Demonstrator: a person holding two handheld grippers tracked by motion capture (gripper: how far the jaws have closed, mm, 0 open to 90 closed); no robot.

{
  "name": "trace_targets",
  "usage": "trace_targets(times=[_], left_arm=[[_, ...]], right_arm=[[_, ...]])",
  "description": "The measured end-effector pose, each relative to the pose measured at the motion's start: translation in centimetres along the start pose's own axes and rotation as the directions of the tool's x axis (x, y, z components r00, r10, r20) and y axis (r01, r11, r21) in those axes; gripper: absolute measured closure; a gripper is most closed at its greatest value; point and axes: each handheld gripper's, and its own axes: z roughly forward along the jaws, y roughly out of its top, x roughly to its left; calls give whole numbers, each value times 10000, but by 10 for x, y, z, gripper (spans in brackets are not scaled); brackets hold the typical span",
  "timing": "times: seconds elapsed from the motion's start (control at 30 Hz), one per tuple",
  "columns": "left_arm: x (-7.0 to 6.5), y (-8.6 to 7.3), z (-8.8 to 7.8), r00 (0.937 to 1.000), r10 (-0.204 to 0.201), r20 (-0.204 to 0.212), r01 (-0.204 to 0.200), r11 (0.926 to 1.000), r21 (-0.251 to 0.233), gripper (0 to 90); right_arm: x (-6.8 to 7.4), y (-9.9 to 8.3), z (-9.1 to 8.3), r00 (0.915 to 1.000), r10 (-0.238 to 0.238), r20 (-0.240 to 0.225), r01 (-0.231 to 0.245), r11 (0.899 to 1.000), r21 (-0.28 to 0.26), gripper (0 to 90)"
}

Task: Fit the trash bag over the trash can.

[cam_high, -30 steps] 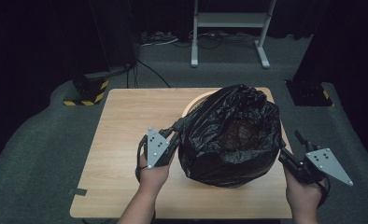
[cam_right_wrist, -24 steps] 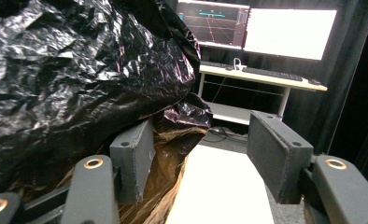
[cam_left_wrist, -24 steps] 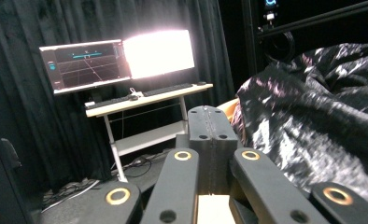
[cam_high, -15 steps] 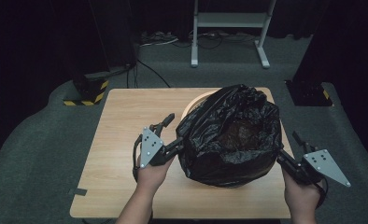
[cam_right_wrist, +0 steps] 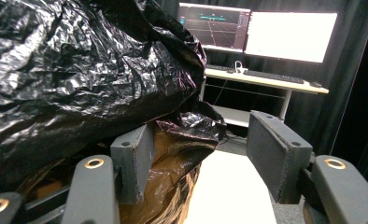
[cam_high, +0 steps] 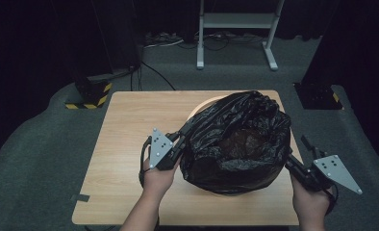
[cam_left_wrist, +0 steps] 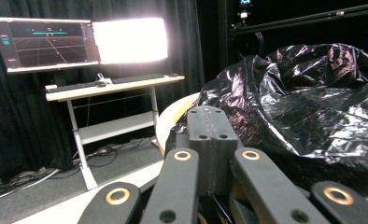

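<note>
- High view: a black bag (cam_high: 235,139) draped over a round basket (cam_high: 200,107) is being fitted, toward the right edge of the surface (cam_high: 130,125).
- Left tool (cam_high: 183,131) is seen pressed together at the bag's left side; after a brief opening its jaws have just closed again, and whether film is caught between them cannot be told.
- Right tool (cam_right_wrist: 196,158) is spread, a fold of film lying between its jaws, not pinched.
- Next, the rim film likely needs gripping and pulling down evenly.
- Bag: glossy, crinkled, billowing, brown inside.

Black tools (cam_high: 185,134) — grey triangular plates
</note>
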Motion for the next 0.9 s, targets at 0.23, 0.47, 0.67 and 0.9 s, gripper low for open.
trace_targets(times=[0.23,0.47,0.67,0.9], left_arm=[[-14,0,-4,9999,51,-156,-53,9999,-144,900],[-12,8,-10,9963,430,-741,-465,9979,-453,900],[7,-3,-4,9893,104,-1453,-150,9994,-309,900],[22,-20,6,9816,-262,-1892,286,9995,98,900]], right_arm=[[0,-2,3,9999,168,-7,-168,9998,65,430],[-5,4,22,9997,223,-45,-221,9993,290,430],[0,2,23,9996,224,-144,-219,9992,329,429],[4,0,22,9994,224,-246,-214,9990,403,429]])
